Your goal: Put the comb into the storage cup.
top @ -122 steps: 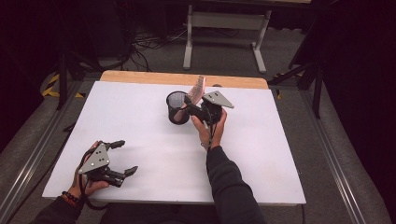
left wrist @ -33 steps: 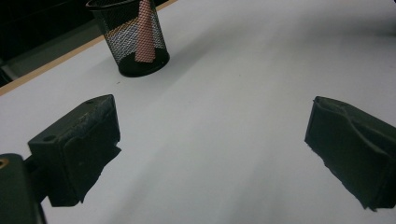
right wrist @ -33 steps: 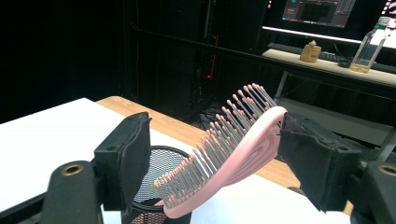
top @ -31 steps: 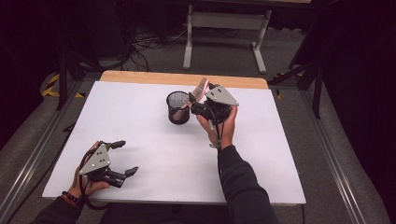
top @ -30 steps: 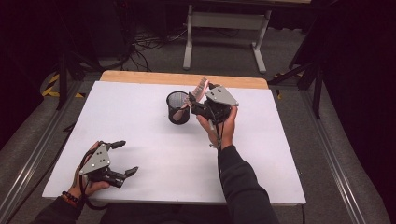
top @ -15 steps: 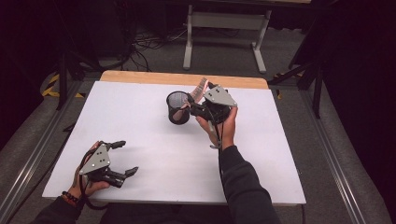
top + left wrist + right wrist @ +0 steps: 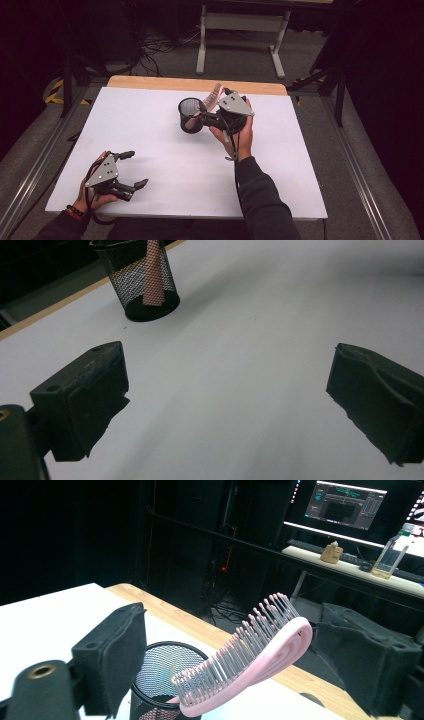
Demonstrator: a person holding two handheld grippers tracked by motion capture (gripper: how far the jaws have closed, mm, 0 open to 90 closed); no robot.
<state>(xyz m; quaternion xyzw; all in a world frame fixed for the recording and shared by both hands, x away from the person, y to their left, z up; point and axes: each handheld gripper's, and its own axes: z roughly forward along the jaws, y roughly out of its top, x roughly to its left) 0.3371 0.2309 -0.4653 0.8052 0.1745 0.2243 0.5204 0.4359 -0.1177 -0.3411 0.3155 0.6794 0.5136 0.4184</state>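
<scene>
A black mesh cup (image 7: 190, 115) stands at the far middle of the white table (image 7: 150, 130). A pink hairbrush (image 7: 214, 93) leans in it, handle down, bristled head sticking up to the right. My right gripper (image 7: 202, 117) is held at the cup, and its jaws have just been opening. In the right gripper view the hairbrush (image 7: 250, 655) lies between the spread jaws of my right gripper (image 7: 235, 640), above the cup (image 7: 165, 680); the left pad is clear of it. My left gripper (image 7: 134, 169) rests open near the front left edge, with nothing in it.
A wooden strip (image 7: 195, 84) runs along the table's far edge. A metal stand and cables lie on the floor behind it. In the left gripper view the cup (image 7: 145, 282) is far off, past bare white surface beyond my left gripper (image 7: 225, 390).
Since the oldest frame the right gripper has lifted a little and shifted right beside the cup. Over the last second neither hand has visibly moved, and the brush stays leaning in the cup.
</scene>
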